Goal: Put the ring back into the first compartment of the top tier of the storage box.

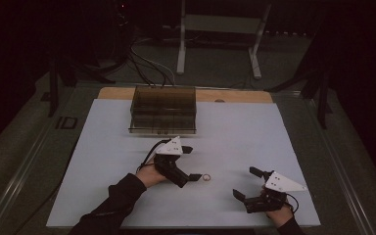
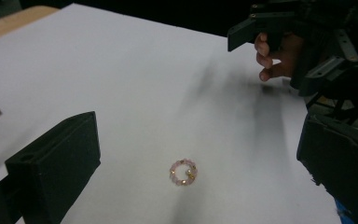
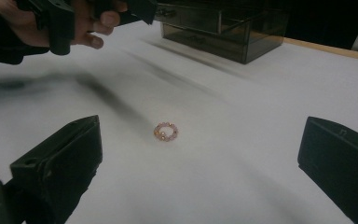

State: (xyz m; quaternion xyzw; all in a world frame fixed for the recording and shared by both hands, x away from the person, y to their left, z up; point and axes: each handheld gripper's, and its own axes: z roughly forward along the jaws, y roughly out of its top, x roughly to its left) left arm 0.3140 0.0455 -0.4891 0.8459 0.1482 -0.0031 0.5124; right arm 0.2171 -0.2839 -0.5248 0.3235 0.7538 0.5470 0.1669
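On the white table [image 1: 103,161], smoky drawer box [image 1: 163,108] (contents unclear), bead ring [image 1: 206,177] outside.

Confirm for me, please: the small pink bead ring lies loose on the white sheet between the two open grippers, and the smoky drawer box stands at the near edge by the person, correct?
Not quite. The high view shows the drawer box at the far edge of the white sheet, away from the person. The rest holds: the bead ring lies loose between the open left gripper and right gripper.

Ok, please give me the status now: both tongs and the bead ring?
Left tongs open, right tongs open. Small pink bead ring flat on white tabletop, between them, untouched. Nothing blocking.
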